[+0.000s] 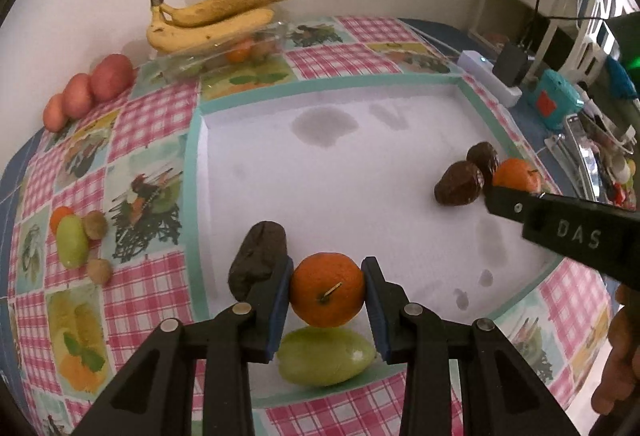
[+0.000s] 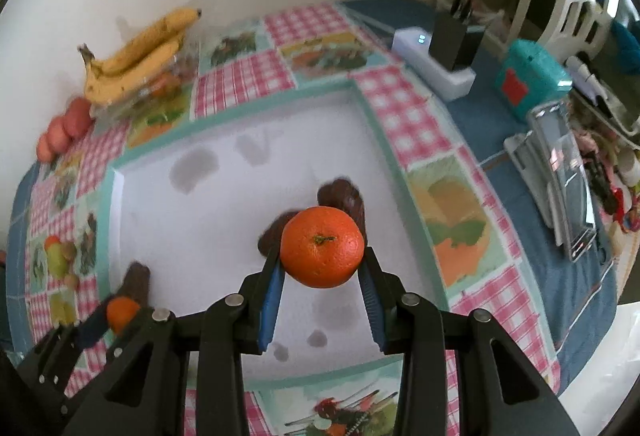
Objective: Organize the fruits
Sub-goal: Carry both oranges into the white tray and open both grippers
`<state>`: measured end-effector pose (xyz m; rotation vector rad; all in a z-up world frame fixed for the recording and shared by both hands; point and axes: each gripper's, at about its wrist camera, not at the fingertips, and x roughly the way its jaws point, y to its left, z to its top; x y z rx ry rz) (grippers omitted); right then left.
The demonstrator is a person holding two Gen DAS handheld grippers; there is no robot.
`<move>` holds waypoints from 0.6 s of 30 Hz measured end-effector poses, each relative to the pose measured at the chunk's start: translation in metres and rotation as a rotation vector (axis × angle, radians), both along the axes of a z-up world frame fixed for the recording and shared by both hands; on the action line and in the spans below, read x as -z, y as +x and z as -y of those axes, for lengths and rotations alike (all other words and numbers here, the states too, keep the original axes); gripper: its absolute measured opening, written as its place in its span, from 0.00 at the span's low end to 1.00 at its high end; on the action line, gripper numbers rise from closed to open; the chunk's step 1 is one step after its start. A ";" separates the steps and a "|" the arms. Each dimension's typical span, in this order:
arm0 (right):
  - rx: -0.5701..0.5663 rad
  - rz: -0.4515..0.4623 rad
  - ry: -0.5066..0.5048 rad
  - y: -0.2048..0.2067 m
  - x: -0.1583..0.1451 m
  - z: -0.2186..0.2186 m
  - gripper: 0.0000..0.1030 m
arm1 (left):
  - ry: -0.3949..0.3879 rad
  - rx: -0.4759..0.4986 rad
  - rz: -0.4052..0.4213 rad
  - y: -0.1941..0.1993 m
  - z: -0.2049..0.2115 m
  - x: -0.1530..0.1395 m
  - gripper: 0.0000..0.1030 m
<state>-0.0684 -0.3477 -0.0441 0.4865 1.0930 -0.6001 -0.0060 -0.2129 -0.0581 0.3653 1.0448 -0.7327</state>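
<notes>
My left gripper [image 1: 327, 292] is shut on a tangerine [image 1: 327, 290] above the white middle of the tablecloth [image 1: 360, 172]. A green fruit [image 1: 326, 356] lies just under it and a dark fruit [image 1: 258, 258] is to its left. My right gripper [image 2: 322, 262] is shut on a second tangerine [image 2: 322, 246], held over two dark brown fruits [image 2: 342, 196]. In the left wrist view these two dark fruits [image 1: 460, 182] lie at the right, next to the right gripper's tangerine [image 1: 516, 174]. The left gripper with its tangerine [image 2: 122, 312] shows at lower left of the right wrist view.
Bananas [image 1: 208, 16] rest on a clear plastic box [image 1: 224, 52] at the back by the wall, with three red fruits [image 1: 90, 88] to their left. A small group of fruit [image 1: 78, 236] lies at the left. A power strip [image 2: 432, 64], teal box [image 2: 528, 80] and clutter line the right side.
</notes>
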 end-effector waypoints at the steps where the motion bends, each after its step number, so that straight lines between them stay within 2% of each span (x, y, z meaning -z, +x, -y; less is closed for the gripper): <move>1: 0.000 -0.002 0.005 0.000 0.002 -0.001 0.38 | 0.000 -0.003 -0.009 0.000 -0.001 0.002 0.36; 4: -0.007 -0.021 0.026 0.003 0.012 -0.004 0.38 | -0.003 -0.009 -0.040 0.002 -0.002 0.009 0.36; 10: -0.019 -0.060 0.049 0.007 0.027 -0.009 0.38 | 0.014 -0.005 -0.051 0.001 0.000 0.018 0.36; 18: -0.012 -0.093 0.064 0.007 0.040 -0.008 0.38 | -0.011 -0.042 -0.128 0.010 -0.008 0.026 0.37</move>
